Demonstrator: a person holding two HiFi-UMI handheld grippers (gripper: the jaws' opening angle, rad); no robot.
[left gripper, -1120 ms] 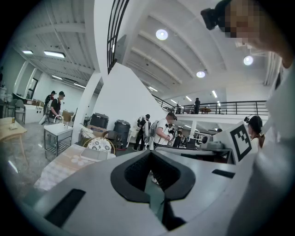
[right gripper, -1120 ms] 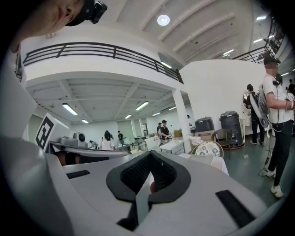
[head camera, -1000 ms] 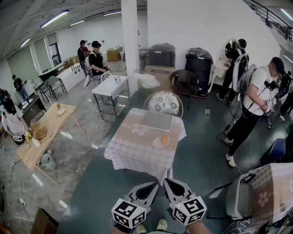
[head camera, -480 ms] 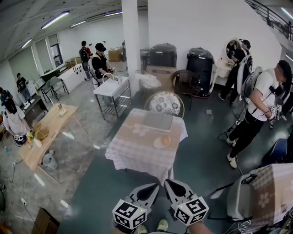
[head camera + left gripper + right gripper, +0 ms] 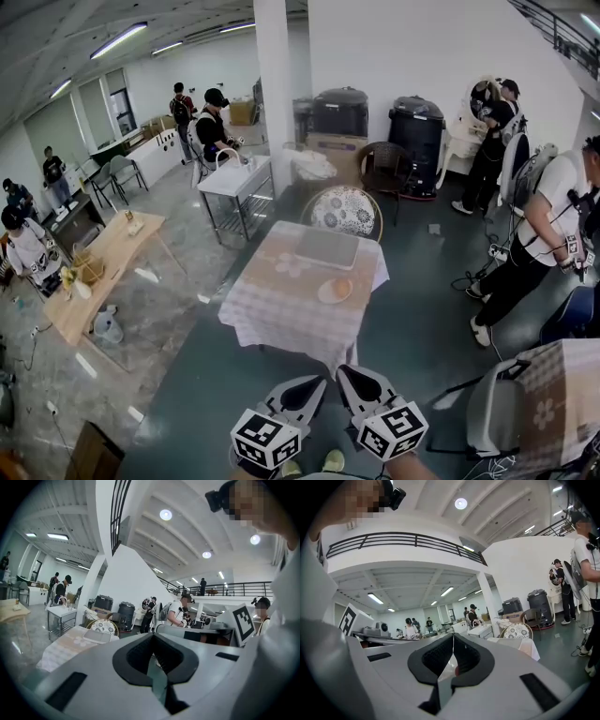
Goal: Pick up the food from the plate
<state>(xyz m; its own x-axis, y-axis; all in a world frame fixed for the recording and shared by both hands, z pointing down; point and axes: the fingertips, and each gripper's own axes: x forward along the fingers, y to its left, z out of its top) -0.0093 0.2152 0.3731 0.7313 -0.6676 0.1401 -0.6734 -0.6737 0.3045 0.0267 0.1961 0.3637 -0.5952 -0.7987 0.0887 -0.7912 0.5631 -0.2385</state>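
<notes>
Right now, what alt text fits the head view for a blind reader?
The left hand-held gripper and right hand-held gripper, both shut, sit low in frame, short of a table holding a plate of orange food beside a grey tray. People stand around.

Head view looks down; both gripper views face the same table (image 5: 281, 314).

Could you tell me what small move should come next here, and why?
Probably step toward the table and carry the right gripper forward, opening its jaws on the way. Both it and the left gripper hang low, shut and empty, well short of the table's near edge, while the food sits on the plate toward the table's right side.
</notes>
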